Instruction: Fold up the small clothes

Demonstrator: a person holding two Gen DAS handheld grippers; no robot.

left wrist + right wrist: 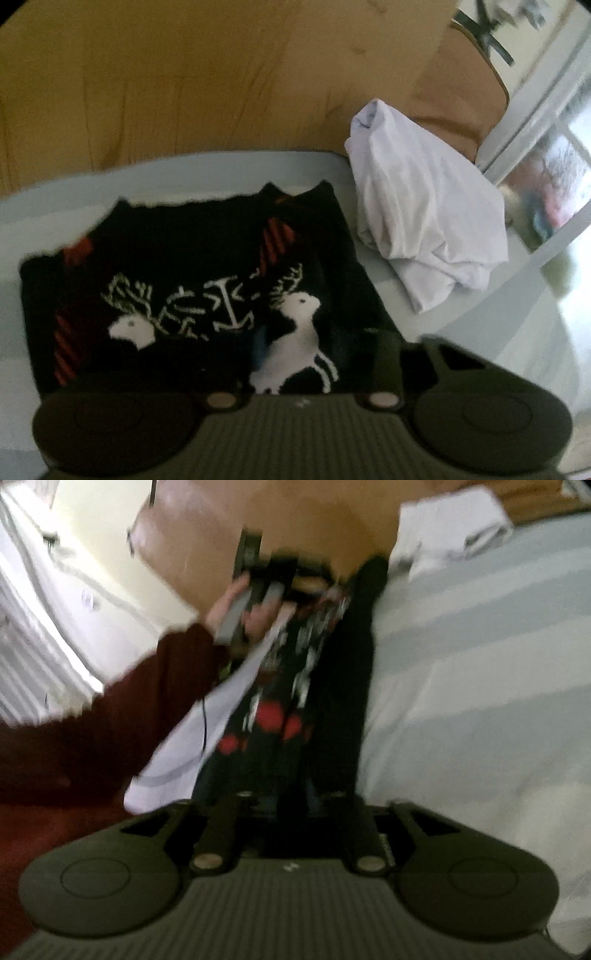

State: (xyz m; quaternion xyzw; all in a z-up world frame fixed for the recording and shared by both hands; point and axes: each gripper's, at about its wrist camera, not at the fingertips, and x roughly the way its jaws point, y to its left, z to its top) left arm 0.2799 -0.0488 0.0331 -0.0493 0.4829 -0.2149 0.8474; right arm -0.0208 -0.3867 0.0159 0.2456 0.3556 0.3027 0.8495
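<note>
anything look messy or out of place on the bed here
Only the white garment: it sits crumpled in a heap near the edge of the pale striped bedsheet, beside the black reindeer sweater, not folded. The sweater itself lies flat and squared, reindeer pattern up. Nothing looks torn or spilled.

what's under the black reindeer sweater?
The black reindeer sweater lies on the pale blue striped sheet, which shows on all visible sides. Whatever is directly beneath its middle is covered; nothing bulges visibly.
</note>
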